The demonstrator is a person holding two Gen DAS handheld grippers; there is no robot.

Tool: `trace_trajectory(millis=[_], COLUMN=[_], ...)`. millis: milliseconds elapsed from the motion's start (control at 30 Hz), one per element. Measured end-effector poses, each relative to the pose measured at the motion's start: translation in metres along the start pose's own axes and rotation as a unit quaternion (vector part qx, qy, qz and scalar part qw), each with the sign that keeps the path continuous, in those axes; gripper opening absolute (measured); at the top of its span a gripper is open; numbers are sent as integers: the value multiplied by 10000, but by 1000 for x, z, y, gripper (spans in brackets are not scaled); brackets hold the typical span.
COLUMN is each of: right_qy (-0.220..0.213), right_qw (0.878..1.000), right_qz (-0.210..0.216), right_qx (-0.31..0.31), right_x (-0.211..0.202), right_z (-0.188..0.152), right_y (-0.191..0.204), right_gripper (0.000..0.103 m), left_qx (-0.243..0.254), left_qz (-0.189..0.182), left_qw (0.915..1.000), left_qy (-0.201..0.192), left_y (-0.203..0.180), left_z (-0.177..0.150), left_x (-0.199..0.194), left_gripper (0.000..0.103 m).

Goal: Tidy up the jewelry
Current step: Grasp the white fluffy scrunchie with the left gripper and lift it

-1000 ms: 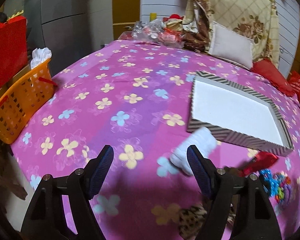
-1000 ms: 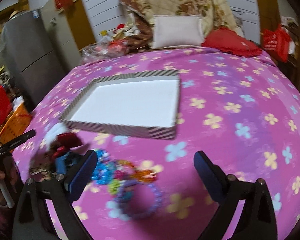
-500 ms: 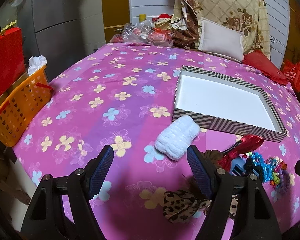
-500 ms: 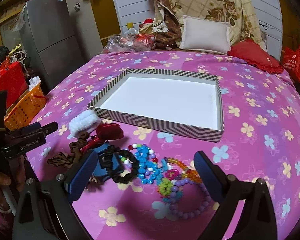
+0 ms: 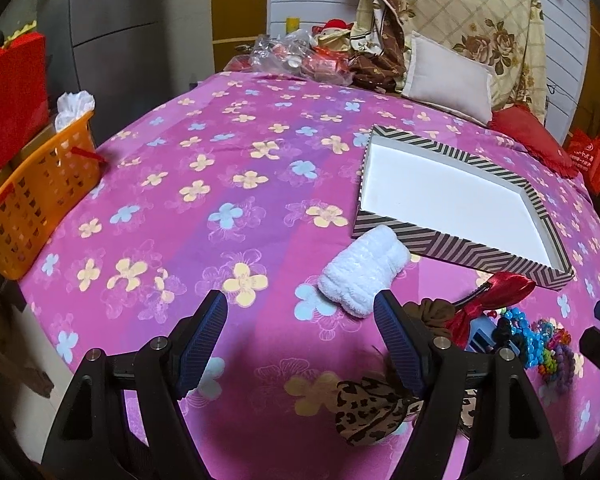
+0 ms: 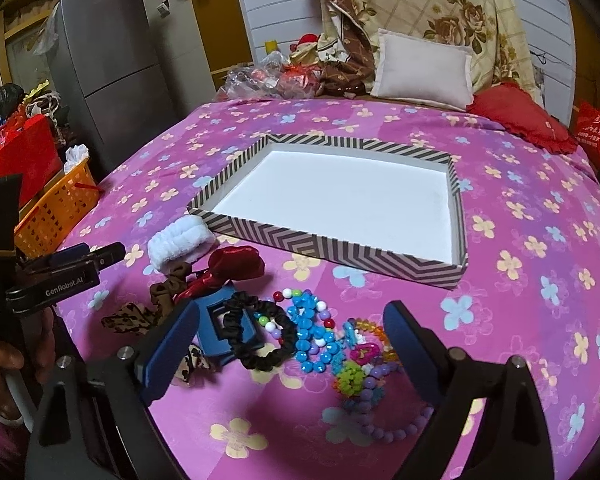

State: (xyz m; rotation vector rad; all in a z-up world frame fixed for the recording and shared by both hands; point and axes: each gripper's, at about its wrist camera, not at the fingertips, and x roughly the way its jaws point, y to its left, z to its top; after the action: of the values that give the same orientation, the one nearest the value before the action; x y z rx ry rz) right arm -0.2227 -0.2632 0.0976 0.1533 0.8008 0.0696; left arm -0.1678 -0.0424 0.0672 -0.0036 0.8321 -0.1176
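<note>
The left hand-held gripper (image 5: 300, 332) is hiding part of the leopard scrunchie (image 5: 370, 410). The picture's edge is cutting off the orange basket (image 5: 28, 208). The right hand-held gripper (image 6: 292, 344) is covering the blue clip's (image 6: 220, 332) side.

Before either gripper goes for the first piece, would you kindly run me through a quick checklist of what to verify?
1. Striped tray empty, open side up: ok.
2. Right gripper open, holding nothing: ok.
3. Left gripper open, holding nothing: ok.
4. Black scrunchie between the right gripper's fingers: ok.
5. Black scrunchie free of its neighbours: not ok; it overlaps the blue clip.
6. Bead bracelets untangled: cannot tell.
</note>
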Motion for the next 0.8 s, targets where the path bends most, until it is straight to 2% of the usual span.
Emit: trace_trajectory(millis=[800], right_qy=[191], right_qw=[9992], right_qz=[334], right_qx=[52], right_x=[20], right_z=[5], right_y=[16], right_gripper=[95], left_qx=[-24], left_qz=[-53], left_qw=[9999], left_qy=[141], left_y=[0], left_z=[2], left_x=[9], left_gripper=[70])
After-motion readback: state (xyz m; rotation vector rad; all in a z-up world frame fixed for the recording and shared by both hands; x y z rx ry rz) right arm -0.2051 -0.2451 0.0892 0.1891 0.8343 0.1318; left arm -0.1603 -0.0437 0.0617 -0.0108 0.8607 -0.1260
